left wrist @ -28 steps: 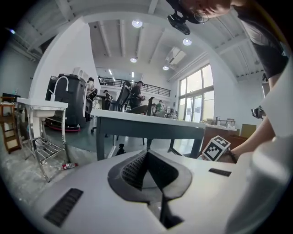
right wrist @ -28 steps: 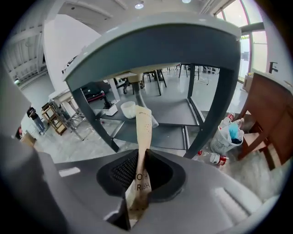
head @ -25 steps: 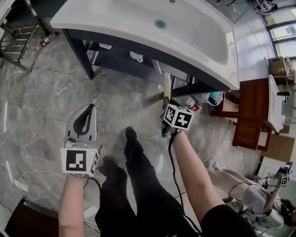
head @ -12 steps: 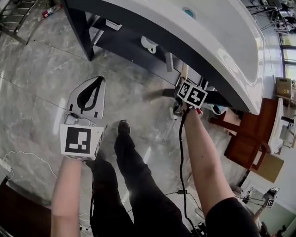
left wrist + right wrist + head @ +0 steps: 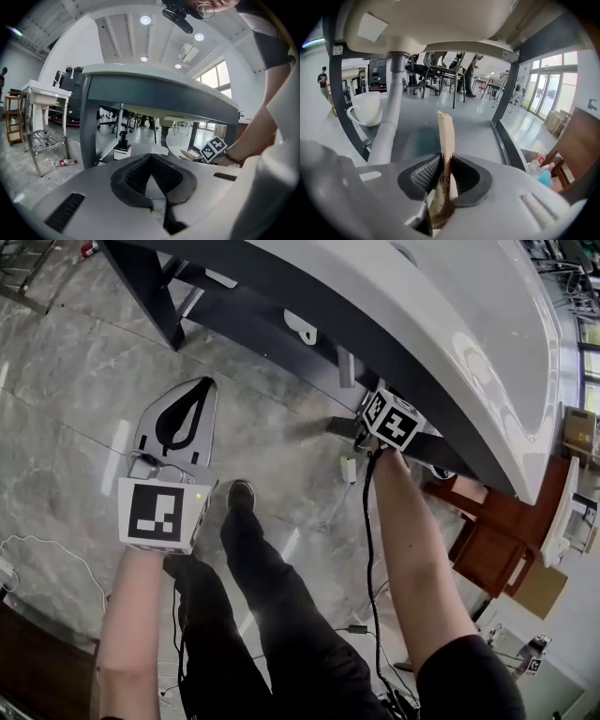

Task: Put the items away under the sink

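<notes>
Two sets of fingers, two states: my left gripper [image 5: 151,161] is pinched together on nothing, low over the floor [image 5: 75,409] and well short of the sink [image 5: 450,324]. Further right, a white cup [image 5: 365,110] sits on the shelf [image 5: 464,126] beside the drain pipe [image 5: 389,117], crowding that side. My right gripper [image 5: 445,164] has just eased its jaws slightly, yet they pinch the brown paper packet [image 5: 446,136] upright at the shelf's front. Loosen more and it may slip early; drifting left could clip the pipe. Far right, bottles [image 5: 541,171] lie outside the frame [image 5: 506,98].
</notes>
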